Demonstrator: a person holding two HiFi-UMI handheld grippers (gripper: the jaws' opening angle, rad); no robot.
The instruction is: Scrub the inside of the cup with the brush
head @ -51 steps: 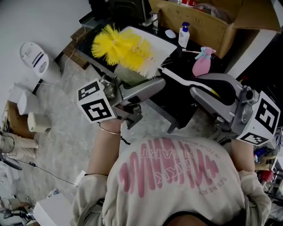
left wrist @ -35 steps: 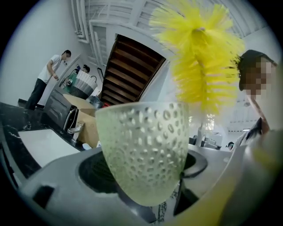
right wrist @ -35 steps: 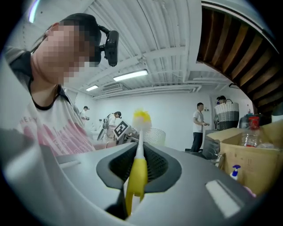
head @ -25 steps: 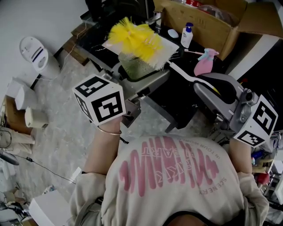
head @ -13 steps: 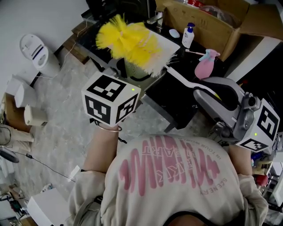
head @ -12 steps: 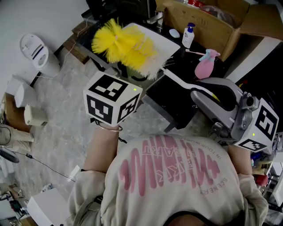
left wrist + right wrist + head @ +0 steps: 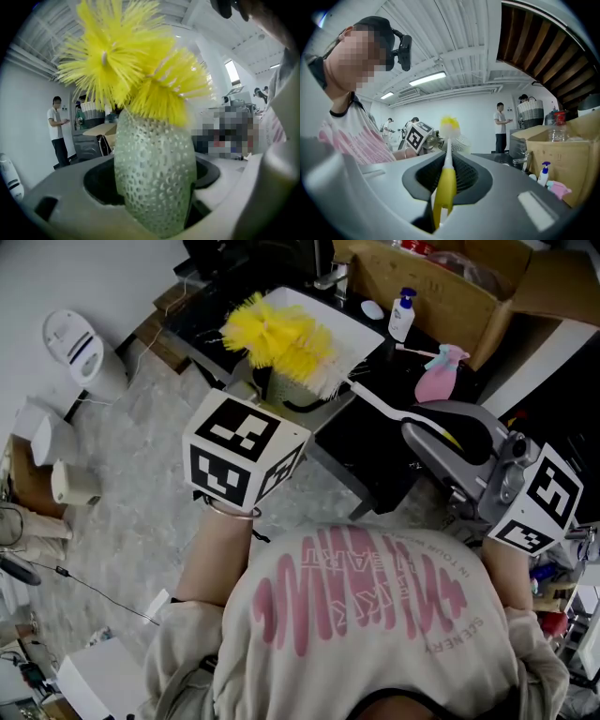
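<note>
A greenish dimpled glass cup (image 7: 154, 173) sits between the jaws of my left gripper (image 7: 154, 197), which is shut on it. In the head view the cup (image 7: 289, 390) is held over the black counter, with the left gripper (image 7: 281, 409) behind it. The brush's yellow bristles (image 7: 279, 336) spread out of the cup's mouth, and part of the head is hidden inside. Its white shaft (image 7: 375, 404) runs back to my right gripper (image 7: 427, 427). In the right gripper view that gripper (image 7: 444, 192) is shut on the yellow handle (image 7: 443, 185).
A white tray (image 7: 352, 329) lies on the black counter (image 7: 375, 460) under the cup. A pump bottle (image 7: 403, 315), a pink spray bottle (image 7: 431, 379) and a cardboard box (image 7: 441, 292) stand behind. A white appliance (image 7: 80, 357) sits on the floor at left. People stand far off.
My left gripper has turned so its marker cube faces up and has tipped the cup. The brush head has swung left and right at the cup's mouth and now shows smaller.
</note>
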